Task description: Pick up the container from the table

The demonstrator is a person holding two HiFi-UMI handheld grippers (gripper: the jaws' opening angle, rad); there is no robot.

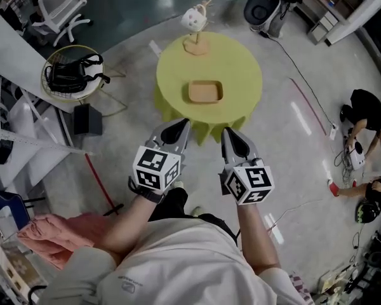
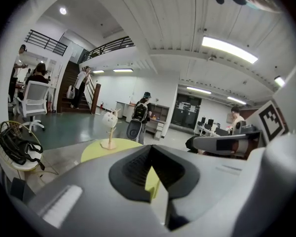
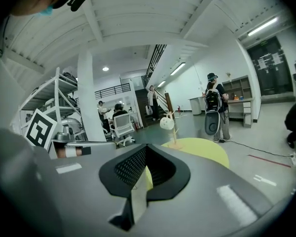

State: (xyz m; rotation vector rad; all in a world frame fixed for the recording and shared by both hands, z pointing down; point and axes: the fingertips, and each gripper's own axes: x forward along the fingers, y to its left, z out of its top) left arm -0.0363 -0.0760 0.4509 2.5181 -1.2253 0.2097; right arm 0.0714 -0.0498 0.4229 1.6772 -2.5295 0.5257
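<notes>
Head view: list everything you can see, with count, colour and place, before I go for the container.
table: one, round, yellow-green cloth, centre.
container: one, tan shallow tray, middle of the table.
stand: one, light wood, table's far edge, with a white object hanging on it.
office chair: one, white, upper left.
bag: one, black, left of the table.
cloth: one, pink, lower left.
people: two, dark clothes, on the floor at right.
left hand-held gripper: one, grey, jaws shut, empty, near side of the table.
right hand-held gripper: one, grey, jaws shut, empty, beside it.
</notes>
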